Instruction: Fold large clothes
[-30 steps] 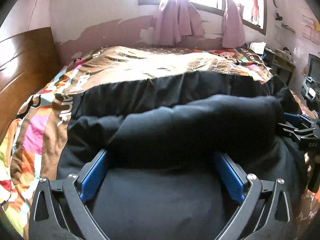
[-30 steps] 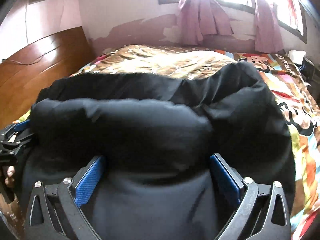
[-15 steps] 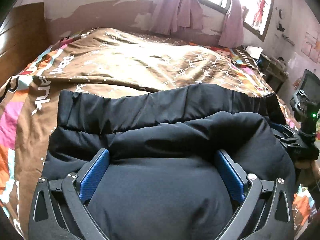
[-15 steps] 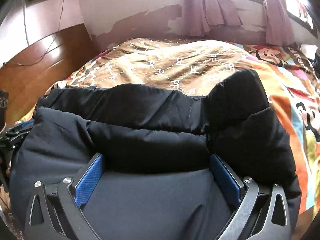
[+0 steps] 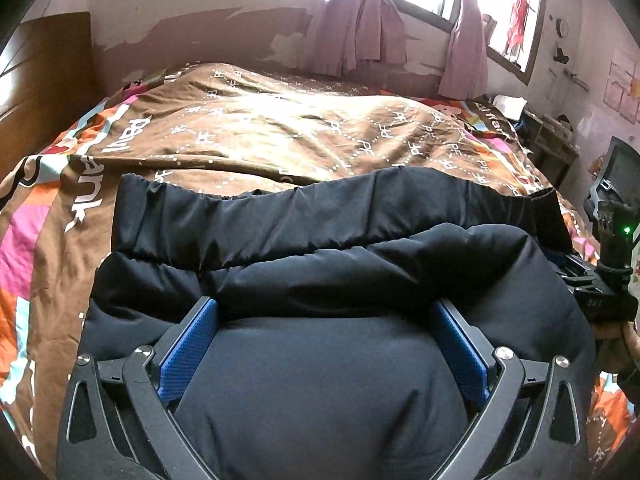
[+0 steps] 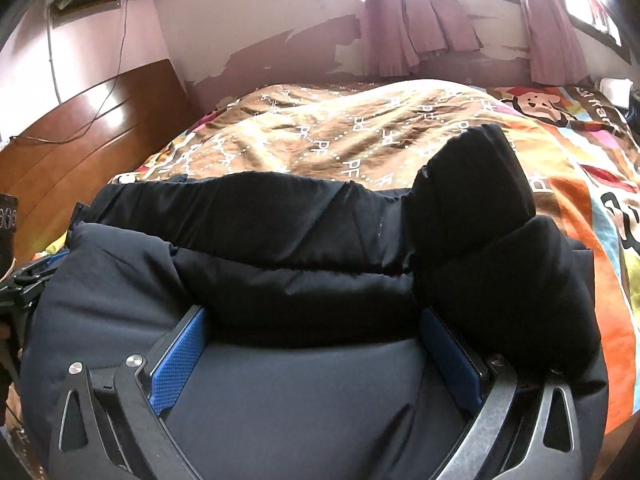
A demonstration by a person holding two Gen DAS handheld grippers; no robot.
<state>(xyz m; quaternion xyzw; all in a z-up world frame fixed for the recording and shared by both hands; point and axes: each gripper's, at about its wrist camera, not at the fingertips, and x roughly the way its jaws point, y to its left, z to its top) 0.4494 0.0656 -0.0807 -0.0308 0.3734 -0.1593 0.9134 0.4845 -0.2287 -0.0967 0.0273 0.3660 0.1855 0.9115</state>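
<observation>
A large black padded jacket (image 5: pixel 328 264) lies across the near part of the bed, folded over on itself into a thick roll. It also fills the right wrist view (image 6: pixel 288 264), with a sleeve (image 6: pixel 472 176) bulging up at the right. My left gripper (image 5: pixel 324 312) has its blue pads wide apart, with padded fabric bulging between them. My right gripper (image 6: pixel 312 320) stands the same way over the jacket's right part. The fingertips of both are hidden under the fold. The right gripper shows at the right edge of the left wrist view (image 5: pixel 600 280).
The bed carries a brown and multicoloured cartoon duvet (image 5: pixel 280 128). A wooden headboard (image 6: pixel 80 136) stands at the left. Pink curtains (image 5: pixel 360 28) hang at the window behind. A cluttered side table (image 5: pixel 552 136) stands at the right.
Both grippers have risen and tilted down, so more of the duvet shows beyond the jacket. The jacket's folded roll now lies lower and flatter on the bed.
</observation>
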